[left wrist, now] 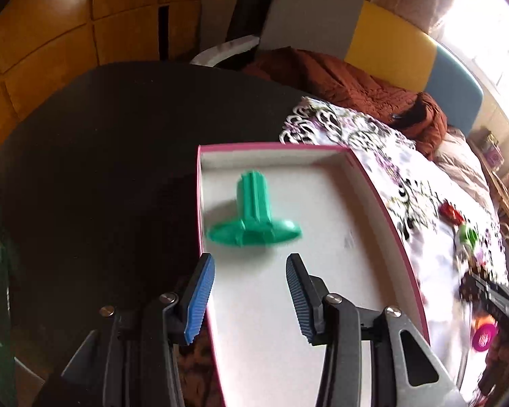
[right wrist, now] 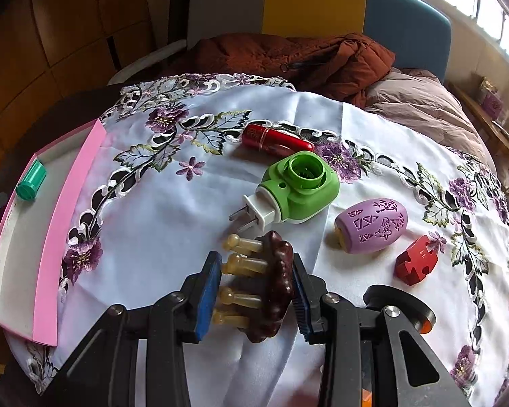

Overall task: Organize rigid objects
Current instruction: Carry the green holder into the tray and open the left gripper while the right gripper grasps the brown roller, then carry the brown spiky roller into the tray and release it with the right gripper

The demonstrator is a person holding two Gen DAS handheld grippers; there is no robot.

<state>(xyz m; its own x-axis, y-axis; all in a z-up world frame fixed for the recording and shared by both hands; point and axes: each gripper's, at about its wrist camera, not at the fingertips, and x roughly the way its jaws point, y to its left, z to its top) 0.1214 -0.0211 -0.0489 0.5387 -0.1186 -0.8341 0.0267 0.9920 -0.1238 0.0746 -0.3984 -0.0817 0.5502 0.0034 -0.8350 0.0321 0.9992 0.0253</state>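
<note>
A pink box (left wrist: 373, 183) with a white inside holds a green plastic piece (left wrist: 252, 213), blurred, lying near its far left corner. My left gripper (left wrist: 251, 291) is open above the box, just behind the green piece. In the right wrist view the box (right wrist: 69, 203) sits at the left with the green piece (right wrist: 32, 183) inside. My right gripper (right wrist: 256, 288) is shut on a dark brown massager with amber pegs (right wrist: 271, 285), resting on the white embroidered cloth (right wrist: 159, 224).
On the cloth lie a red tube (right wrist: 275, 142), a green plug-in device (right wrist: 295, 190), a purple egg-shaped object (right wrist: 371, 225), a red puzzle block (right wrist: 415, 263) and a black round thing (right wrist: 400, 308). A rust jacket (right wrist: 288, 57) and chair sit behind.
</note>
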